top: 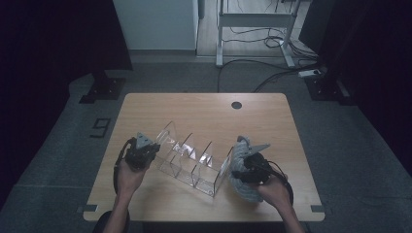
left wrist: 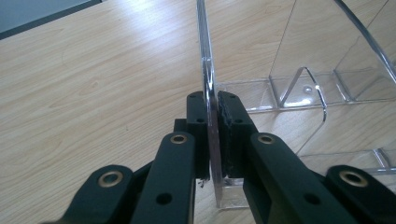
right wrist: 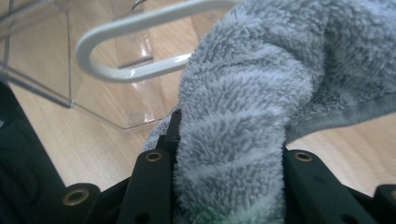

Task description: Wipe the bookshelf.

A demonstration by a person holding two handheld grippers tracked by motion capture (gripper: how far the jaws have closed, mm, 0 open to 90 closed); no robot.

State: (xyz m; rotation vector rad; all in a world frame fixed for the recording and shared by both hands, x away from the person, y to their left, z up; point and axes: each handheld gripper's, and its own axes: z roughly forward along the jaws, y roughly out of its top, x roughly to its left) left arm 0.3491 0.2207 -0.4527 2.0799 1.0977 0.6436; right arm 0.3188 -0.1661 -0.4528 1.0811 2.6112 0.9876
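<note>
A clear acrylic organizer (top: 189,160) with several upright dividers stands on the wooden table (top: 204,109). My left gripper (top: 157,153) is at its left end, shut on the thin end wall (left wrist: 205,56). In the left gripper view, my left gripper (left wrist: 214,100) has both pads pressed flat against that clear wall. At the organizer's right end, my right gripper (top: 244,166) is shut on a rolled grey terry towel (top: 239,187). In the right gripper view the towel (right wrist: 261,70) bulges out between the jaws of my right gripper (right wrist: 229,140) and hides the pads.
A white U-shaped loop (right wrist: 140,42) lies just past the towel, in front of the organizer's clear corner (right wrist: 56,60). A round cable hole (top: 236,105) sits near the table's far edge. Beyond the table are a white desk frame (top: 252,29) and floor cables (top: 272,73).
</note>
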